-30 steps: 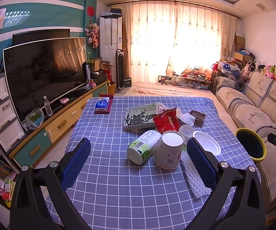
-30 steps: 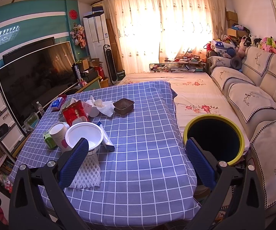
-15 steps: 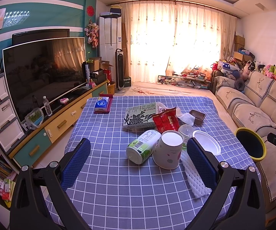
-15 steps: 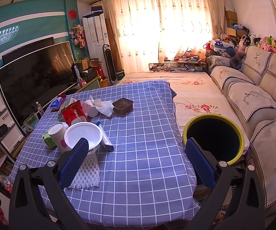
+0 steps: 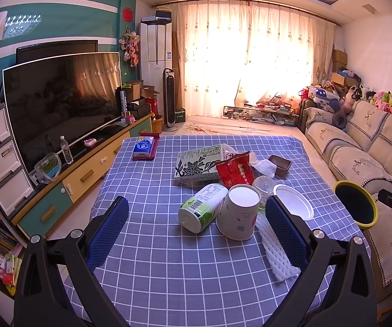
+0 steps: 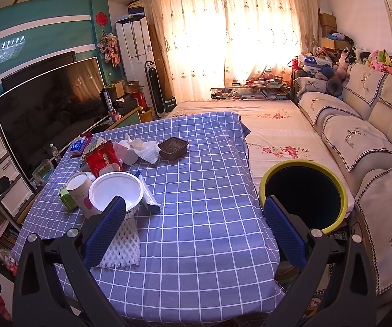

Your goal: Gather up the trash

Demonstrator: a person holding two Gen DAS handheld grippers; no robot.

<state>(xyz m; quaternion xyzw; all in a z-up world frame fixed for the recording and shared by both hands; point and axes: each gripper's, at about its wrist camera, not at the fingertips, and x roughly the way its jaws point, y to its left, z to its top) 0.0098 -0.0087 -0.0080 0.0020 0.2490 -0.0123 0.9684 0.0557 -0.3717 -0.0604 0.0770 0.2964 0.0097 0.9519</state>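
Trash lies on a blue checked tablecloth (image 5: pixel 168 272): a green-labelled can (image 5: pixel 202 211) on its side, a white paper cup (image 5: pixel 239 212), a white plastic lid (image 5: pixel 292 205), a white foam net (image 5: pixel 275 248), a red snack bag (image 5: pixel 235 170), a printed carton (image 5: pixel 198 163), crumpled tissue (image 5: pixel 264 166) and a brown tray (image 5: pixel 279 162). A yellow-rimmed black bin (image 6: pixel 303 194) stands right of the table. My left gripper (image 5: pixel 196 237) is open and empty, just short of the can and cup. My right gripper (image 6: pixel 193 234) is open and empty above the table's near right part.
A tissue pack (image 5: pixel 143 147) lies at the table's far left. A TV (image 5: pixel 60 103) on a low cabinet runs along the left. A sofa (image 6: pixel 359 141) runs along the right, behind the bin. A floral mat (image 6: pixel 275 125) covers the floor beyond the table.
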